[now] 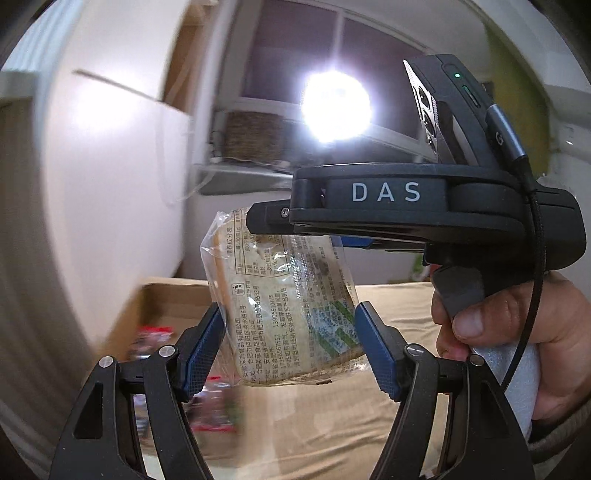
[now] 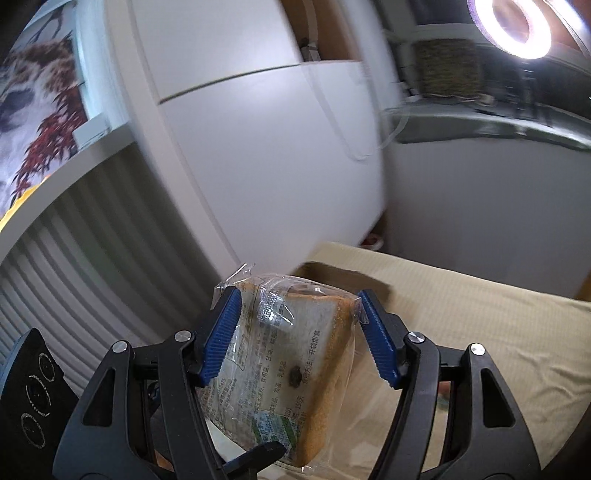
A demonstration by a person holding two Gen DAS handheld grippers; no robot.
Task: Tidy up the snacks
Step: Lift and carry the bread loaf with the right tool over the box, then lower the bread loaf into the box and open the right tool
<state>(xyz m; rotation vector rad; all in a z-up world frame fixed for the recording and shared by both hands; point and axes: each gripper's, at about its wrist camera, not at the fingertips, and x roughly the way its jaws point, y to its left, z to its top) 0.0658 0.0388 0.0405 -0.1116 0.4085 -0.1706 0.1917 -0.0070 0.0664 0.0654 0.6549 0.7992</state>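
Note:
A clear-wrapped slice of bread (image 1: 291, 302) with printed labelling hangs in the air between both grippers. My left gripper (image 1: 291, 347) has its blue pads against the packet's lower sides. My right gripper (image 2: 299, 332) is shut on the same bread packet (image 2: 291, 365), its pads pressing the upper sides. The right gripper's black body marked DAS (image 1: 406, 206) shows in the left wrist view above the packet, held by a hand (image 1: 517, 332). A fingertip of the left gripper (image 2: 255, 458) shows at the bottom of the right wrist view.
A cardboard box (image 1: 155, 306) with red snack packets (image 1: 210, 402) sits below on a beige cloth surface (image 1: 332, 424). A white cabinet (image 2: 258, 147) stands to the left. A bright ring lamp (image 2: 517, 26) shines from behind.

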